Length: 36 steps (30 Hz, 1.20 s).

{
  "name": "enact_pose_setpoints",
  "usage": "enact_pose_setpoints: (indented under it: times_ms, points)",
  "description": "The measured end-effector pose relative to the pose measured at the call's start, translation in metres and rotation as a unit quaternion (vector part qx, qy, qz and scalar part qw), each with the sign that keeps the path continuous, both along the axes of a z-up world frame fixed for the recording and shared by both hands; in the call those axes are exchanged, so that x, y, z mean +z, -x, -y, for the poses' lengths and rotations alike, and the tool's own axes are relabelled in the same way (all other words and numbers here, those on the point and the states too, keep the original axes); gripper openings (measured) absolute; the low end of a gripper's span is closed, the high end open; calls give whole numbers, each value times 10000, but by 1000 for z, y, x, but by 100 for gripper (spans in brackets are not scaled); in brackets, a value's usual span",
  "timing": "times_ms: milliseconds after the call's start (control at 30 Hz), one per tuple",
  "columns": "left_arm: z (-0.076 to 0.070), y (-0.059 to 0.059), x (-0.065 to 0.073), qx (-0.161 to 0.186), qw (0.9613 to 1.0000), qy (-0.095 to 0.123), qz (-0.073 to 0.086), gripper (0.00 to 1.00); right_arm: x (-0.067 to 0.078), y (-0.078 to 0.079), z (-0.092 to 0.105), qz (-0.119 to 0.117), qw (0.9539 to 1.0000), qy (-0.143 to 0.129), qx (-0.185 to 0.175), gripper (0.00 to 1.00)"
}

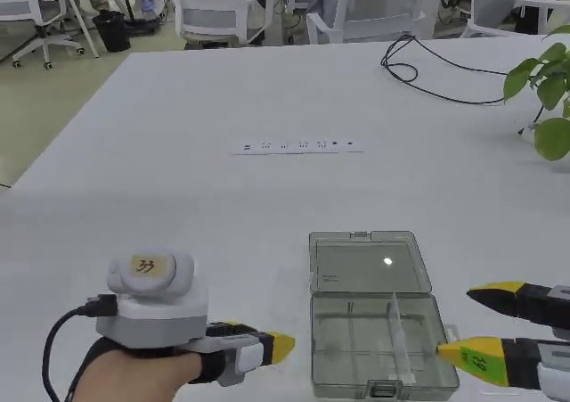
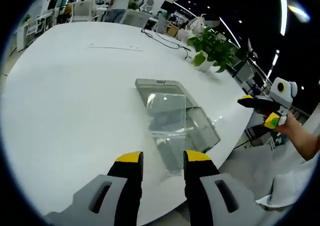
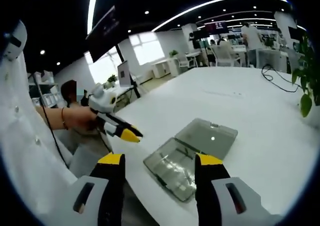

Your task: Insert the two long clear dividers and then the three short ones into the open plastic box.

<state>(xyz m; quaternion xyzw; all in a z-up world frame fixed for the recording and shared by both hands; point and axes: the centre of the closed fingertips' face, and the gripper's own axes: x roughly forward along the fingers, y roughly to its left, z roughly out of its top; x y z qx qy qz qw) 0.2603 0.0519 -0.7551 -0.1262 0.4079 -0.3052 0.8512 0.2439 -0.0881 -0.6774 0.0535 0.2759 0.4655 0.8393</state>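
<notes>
White office bench (image 1: 178,197); open plastic box (image 1: 313,348) is already carrying one divider (image 1: 397,335). Left tool (image 2: 164,157) is pinching another clear divider (image 2: 166,121), right tool (image 3: 161,159) is hanging spread. Next move, likely: lining it up with the box's slots.

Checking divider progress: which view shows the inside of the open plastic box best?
Head view: it looks down into the box, showing one divider standing in the base. The left gripper view sees the box obliquely, partly behind a clear panel; the right gripper view shows it small, at a slant.

White table (image 1: 178,179) with open plastic box (image 1: 349,353), black cable (image 1: 436,72), pale strip (image 1: 298,146)
</notes>
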Motion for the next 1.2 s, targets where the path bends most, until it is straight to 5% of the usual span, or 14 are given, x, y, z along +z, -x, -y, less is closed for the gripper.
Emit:
enact_pose_setpoints:
  times_ms: [233, 500, 1200]
  points:
    - [33, -1, 32, -112, 9980, 526, 335, 30, 14, -13, -31, -200, 9980, -452, -395, 38]
    - [59, 3, 50, -383, 9945, 727, 646, 30, 1, -13, -57, -598, 9949, -522, -621, 26]
    - [75, 4, 54, -705, 9907, 716, 917, 31, 0, -17, -59, -966, 9840, -719, -1311, 7]
